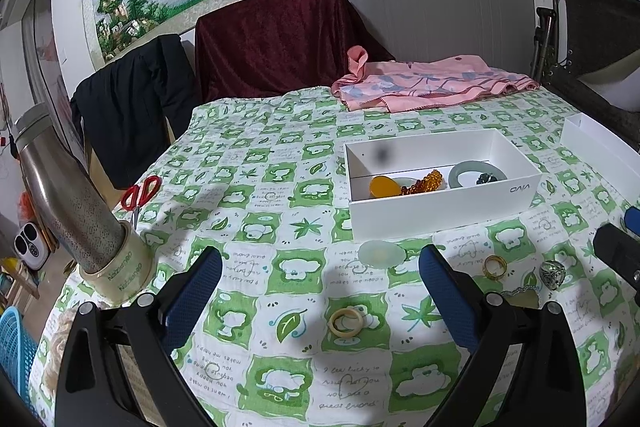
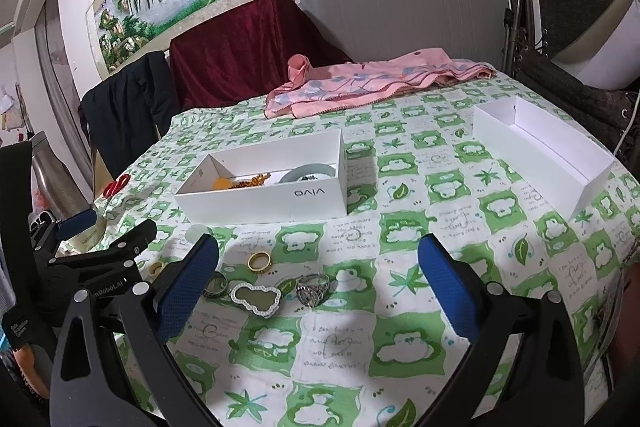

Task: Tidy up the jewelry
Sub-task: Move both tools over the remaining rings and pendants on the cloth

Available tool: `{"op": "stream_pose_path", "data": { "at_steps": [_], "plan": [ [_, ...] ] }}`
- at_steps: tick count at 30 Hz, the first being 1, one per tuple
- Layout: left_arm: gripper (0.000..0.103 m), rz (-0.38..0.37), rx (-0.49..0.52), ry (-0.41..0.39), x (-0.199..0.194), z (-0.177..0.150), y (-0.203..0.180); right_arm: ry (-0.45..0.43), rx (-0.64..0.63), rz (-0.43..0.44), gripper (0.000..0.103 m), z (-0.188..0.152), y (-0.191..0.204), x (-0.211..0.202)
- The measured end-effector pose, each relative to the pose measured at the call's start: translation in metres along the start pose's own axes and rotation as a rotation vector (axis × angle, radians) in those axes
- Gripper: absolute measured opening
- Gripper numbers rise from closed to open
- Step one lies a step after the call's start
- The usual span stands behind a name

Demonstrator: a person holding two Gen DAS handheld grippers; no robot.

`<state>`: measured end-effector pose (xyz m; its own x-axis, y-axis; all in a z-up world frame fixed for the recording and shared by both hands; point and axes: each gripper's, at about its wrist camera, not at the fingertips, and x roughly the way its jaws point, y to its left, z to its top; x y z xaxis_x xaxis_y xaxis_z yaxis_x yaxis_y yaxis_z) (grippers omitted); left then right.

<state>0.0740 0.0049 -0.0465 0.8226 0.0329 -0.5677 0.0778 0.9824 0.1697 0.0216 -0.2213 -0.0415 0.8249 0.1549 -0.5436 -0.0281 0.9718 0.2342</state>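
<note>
- The small cream-coloured ring (image 1: 346,321) lying flat on the green-and-white patterned tablecloth (image 1: 280,155) looks light, stiff and smooth, so likely slippery; pinching across its outer rim seems safest.
- It sits between the wide-open fingers of the left gripper (image 1: 320,291), which holds nothing.
- The right gripper (image 2: 319,277) is also spread wide and empty, near the ornate silver ring (image 2: 313,289) and gold band (image 2: 259,261).
- The open white cardboard box (image 1: 440,215) already holds several pieces.

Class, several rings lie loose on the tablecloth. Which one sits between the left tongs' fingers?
The plain cream ring, alone on the cloth between the open left tongs; the gold ring and silver ring lie further right.
</note>
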Motion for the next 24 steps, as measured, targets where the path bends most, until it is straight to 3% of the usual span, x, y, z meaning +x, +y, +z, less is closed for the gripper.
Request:
{"op": "stream_pose_path", "data": {
  "at_steps": [24],
  "plan": [
    [0.097,-0.005,-0.012,0.039,0.0032,-0.0047,0.0033,0.014,0.031,-0.003,0.095,-0.0042,-0.0076,-0.0069]
  ]
}}
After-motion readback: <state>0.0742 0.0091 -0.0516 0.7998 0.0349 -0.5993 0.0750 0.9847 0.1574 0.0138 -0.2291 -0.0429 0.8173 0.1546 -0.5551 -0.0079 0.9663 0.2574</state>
